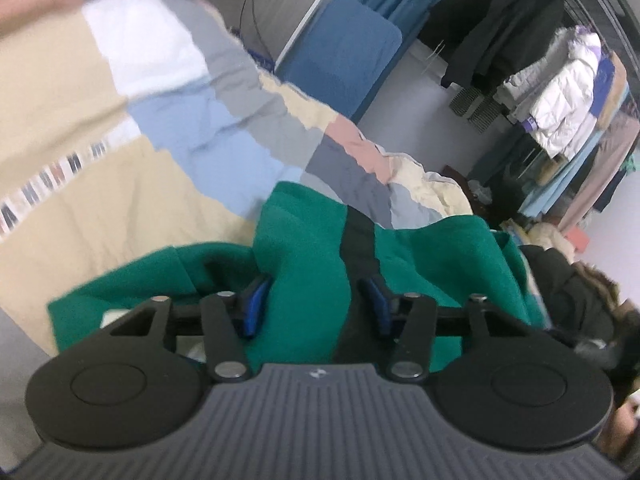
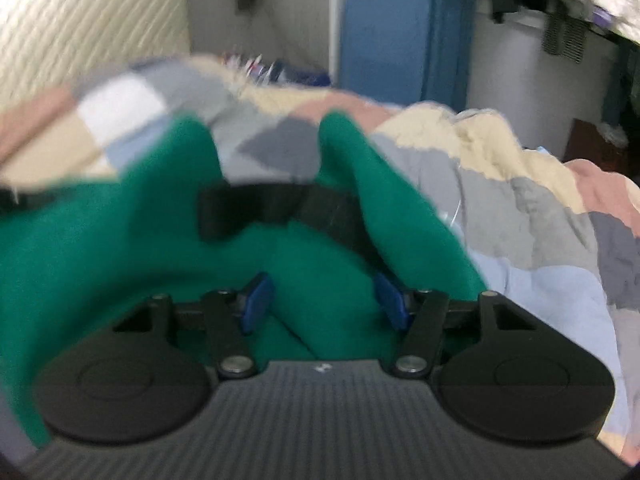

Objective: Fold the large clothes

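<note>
A green garment [image 1: 304, 240] with a black stripe [image 1: 358, 248] lies bunched on a patchwork quilt [image 1: 80, 100] of beige, blue, grey and pink blocks. My left gripper [image 1: 316, 304] sits low over it, and thick green and black cloth fills the gap between its blue pads [image 1: 254, 306]. In the right wrist view the same green garment [image 2: 100, 240] rises in two folds with a black band [image 2: 256, 208] across them. My right gripper [image 2: 322, 300] has a wad of green cloth packed between its pads [image 2: 390, 300]. Both views are blurred.
The quilt [image 2: 520, 200] covers a bed. A blue mat [image 1: 344, 60] leans against the far wall. A clothes rack with a white puffer jacket [image 1: 560, 92] and dark coats stands at the right. A dark fur-trimmed coat [image 1: 572, 292] lies at the bed's right edge.
</note>
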Available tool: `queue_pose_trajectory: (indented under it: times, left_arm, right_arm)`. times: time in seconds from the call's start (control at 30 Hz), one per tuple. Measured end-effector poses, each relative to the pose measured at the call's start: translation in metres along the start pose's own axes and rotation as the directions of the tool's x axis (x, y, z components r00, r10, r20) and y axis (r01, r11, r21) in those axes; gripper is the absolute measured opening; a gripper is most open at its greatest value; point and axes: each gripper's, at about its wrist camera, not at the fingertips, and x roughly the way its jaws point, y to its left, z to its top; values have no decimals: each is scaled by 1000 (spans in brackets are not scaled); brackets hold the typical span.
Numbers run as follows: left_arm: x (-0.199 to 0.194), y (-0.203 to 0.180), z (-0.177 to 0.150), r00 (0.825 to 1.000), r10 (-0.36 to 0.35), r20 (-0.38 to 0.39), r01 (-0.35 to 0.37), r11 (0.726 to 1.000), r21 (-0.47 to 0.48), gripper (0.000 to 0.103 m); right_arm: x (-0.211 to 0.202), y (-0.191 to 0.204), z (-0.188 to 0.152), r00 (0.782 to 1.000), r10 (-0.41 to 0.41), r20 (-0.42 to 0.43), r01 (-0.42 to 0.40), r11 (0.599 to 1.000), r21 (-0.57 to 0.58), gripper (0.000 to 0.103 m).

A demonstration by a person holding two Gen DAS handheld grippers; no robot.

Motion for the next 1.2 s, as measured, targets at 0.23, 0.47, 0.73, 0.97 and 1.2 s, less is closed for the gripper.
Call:
queue_pose_trajectory:
  times: [0.23, 0.47, 0.73, 0.97, 1.2]
  left_arm:
    - [1, -4, 0, 1000, -13, 11, 13, 1000, -27, 29]
    - [-33, 7, 5, 996, -52, 78, 59, 994, -88, 15]
    - [-71, 11, -2, 988, -37, 148, 47, 997, -62, 11]
    - [-46, 20, 0, 992, 72, 105, -67, 996, -53, 12]
    - [-8, 24, -8, 985, 170, 14, -170, 985, 18, 13]
  right_arm:
    - [0, 11, 4, 997, -62, -45, 60, 997, -56, 42]
    - [-50, 0, 23, 975, -166, 146, 164, 986, 23, 15]
    - [-90, -62, 25, 915, -301, 271, 222, 932, 286, 12]
    - [-23, -111, 7, 931, -358, 70, 309, 877, 368, 12]
    - [42, -132, -17, 930, -341, -137, 368, 850, 376, 12]
